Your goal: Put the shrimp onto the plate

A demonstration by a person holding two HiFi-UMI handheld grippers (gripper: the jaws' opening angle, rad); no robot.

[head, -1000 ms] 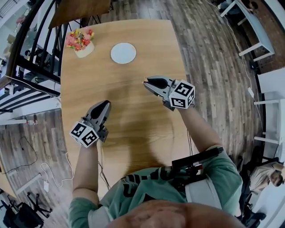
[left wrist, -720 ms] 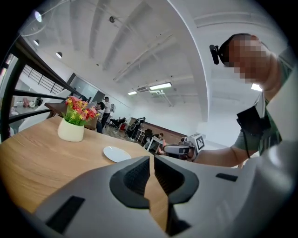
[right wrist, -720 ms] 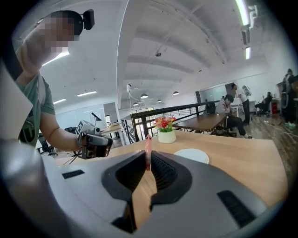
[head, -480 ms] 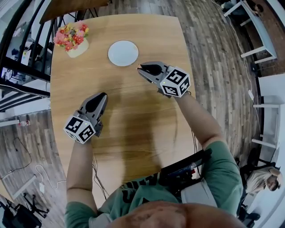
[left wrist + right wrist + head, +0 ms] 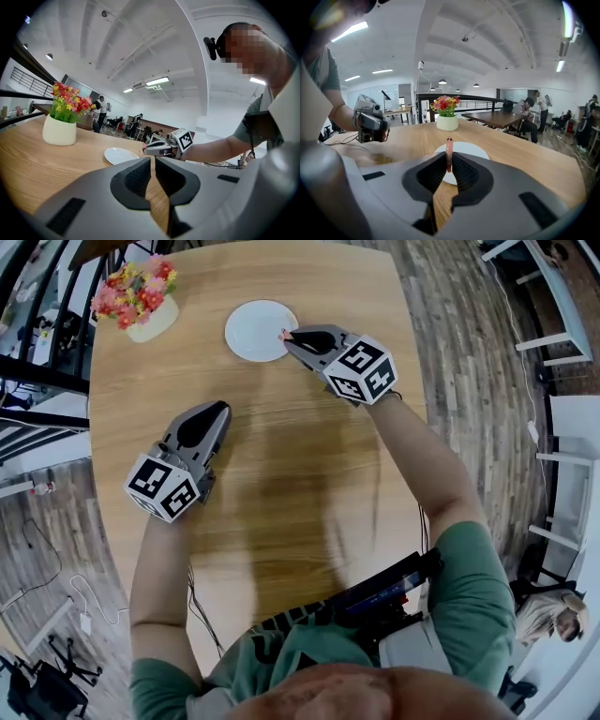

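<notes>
A thin pink shrimp (image 5: 449,152) stands upright between the jaws of my right gripper (image 5: 449,165), which is shut on it. In the head view that gripper (image 5: 292,335) reaches the right rim of the round white plate (image 5: 251,330), with the shrimp (image 5: 282,334) at its tip. The plate (image 5: 469,151) lies just beyond the jaws on the wooden table (image 5: 272,456). My left gripper (image 5: 214,411) hovers over the table's left half, jaws shut with nothing between them. From it I see the plate (image 5: 118,155) and the right gripper (image 5: 146,149).
A white pot of red and yellow flowers (image 5: 139,298) stands at the table's far left corner, left of the plate. Black railings (image 5: 37,381) run along the table's left side. White benches (image 5: 553,306) and wooden floor lie to the right.
My right gripper has carried the shrimp forward from mid-table up to the plate's right rim. The left gripper has stayed over the table's left half.
</notes>
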